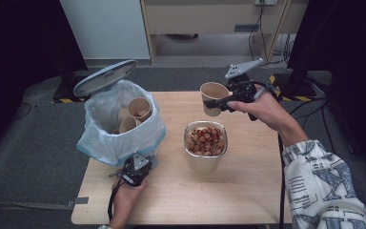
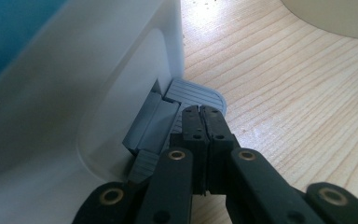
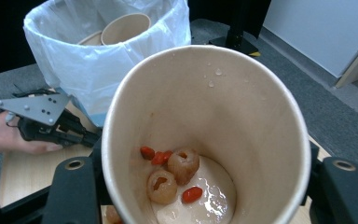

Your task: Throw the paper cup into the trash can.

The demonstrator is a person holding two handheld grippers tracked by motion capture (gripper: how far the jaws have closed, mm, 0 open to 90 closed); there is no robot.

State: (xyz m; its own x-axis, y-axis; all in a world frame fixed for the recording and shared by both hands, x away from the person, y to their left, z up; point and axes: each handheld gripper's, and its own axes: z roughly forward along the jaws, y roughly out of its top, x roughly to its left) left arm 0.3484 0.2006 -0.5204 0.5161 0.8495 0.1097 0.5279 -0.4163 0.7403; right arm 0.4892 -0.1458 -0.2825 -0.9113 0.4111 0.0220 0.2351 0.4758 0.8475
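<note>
Right fingers [image 1: 218, 103] clamped on paper cup [image 1: 213, 98], held above table [image 1: 248, 191] beyond bowl [image 1: 205, 149]; fruit dregs inside cup. Left fingers [image 2: 204, 122] pressed together on bin pedal [image 2: 196, 94]. Bin [image 1: 119, 125] holds used cups.

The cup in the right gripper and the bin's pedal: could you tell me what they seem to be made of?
The cup looks like matte tan paper: thin rolled rim, droplets beading inside. The pedal looks like grey moulded plastic, ribbed and dull.

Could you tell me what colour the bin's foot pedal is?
The foot pedal is grey with ribbed lines, clearest in the left gripper view.
</note>
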